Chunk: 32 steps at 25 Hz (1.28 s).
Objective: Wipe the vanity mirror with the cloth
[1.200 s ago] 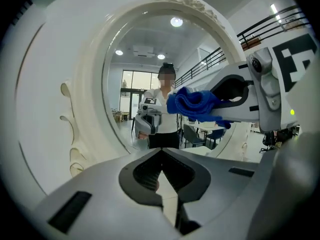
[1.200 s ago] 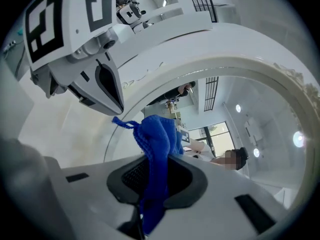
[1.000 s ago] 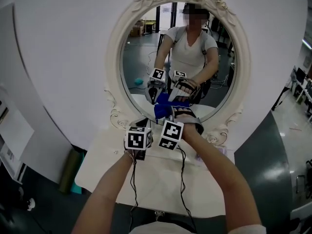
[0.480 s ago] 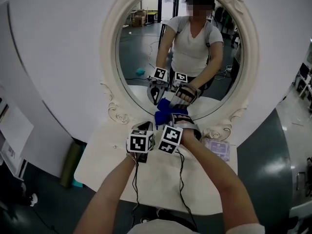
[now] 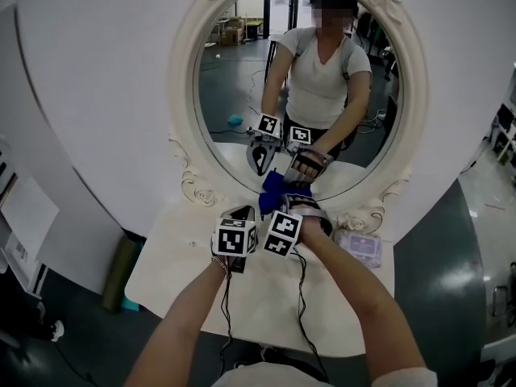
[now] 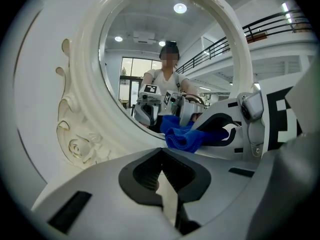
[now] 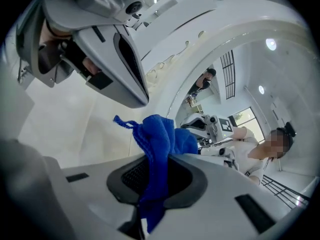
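Observation:
The oval vanity mirror [image 5: 242, 79] in its ornate white frame [image 5: 181, 95] stands upright on a white table [image 5: 181, 252]. My right gripper [image 5: 282, 202] is shut on a bunched blue cloth [image 5: 272, 190], which is pressed against the glass by the lower rim. In the right gripper view the cloth [image 7: 159, 141] bulges out of the right gripper [image 7: 155, 184], with the mirror [image 7: 250, 104] ahead. My left gripper [image 5: 242, 214] sits just to the left, shut and holding nothing. In the left gripper view the left gripper [image 6: 162, 176] points at the frame [image 6: 82, 114], and the cloth [image 6: 184, 136] shows beyond it.
A small pale packet [image 5: 359, 247] lies on the table to the right of the mirror's foot. Cables [image 5: 302, 297] trail from the grippers over the table's front edge. A green cylinder [image 5: 117, 276] stands on the dark floor beside the table's left side.
The right gripper has slid the cloth down the glass to the lower rim, and the cloth looks more bunched. The left gripper has stayed close beside it.

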Each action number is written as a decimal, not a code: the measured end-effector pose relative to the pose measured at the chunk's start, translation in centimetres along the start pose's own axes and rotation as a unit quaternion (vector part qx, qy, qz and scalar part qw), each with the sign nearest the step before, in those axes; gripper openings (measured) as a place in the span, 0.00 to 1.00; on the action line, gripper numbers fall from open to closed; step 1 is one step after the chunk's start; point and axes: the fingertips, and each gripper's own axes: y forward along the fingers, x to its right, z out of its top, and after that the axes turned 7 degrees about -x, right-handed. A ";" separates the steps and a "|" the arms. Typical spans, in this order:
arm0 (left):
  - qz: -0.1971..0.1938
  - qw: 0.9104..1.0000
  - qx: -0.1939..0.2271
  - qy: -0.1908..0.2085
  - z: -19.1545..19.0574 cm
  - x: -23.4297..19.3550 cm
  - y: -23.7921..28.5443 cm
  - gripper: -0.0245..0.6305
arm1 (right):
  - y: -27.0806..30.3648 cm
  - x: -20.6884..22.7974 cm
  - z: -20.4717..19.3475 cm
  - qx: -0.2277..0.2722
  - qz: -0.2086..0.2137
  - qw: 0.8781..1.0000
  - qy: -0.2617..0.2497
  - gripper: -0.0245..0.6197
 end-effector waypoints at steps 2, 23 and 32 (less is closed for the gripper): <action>0.002 1.000 0.004 0.000 0.3 0.0 -0.3 0.04 | -0.3 0.3 0.0 0.000 0.002 1.000 -0.001 0.14; 0.016 0.973 0.213 0.092 30.2 4.2 -15.0 0.04 | -26.6 28.8 -1.1 -0.013 -0.264 0.962 -0.069 0.14; 0.003 0.962 0.246 0.121 36.5 8.9 -18.1 0.04 | -32.7 36.3 -2.0 -0.057 -0.362 0.926 -0.097 0.14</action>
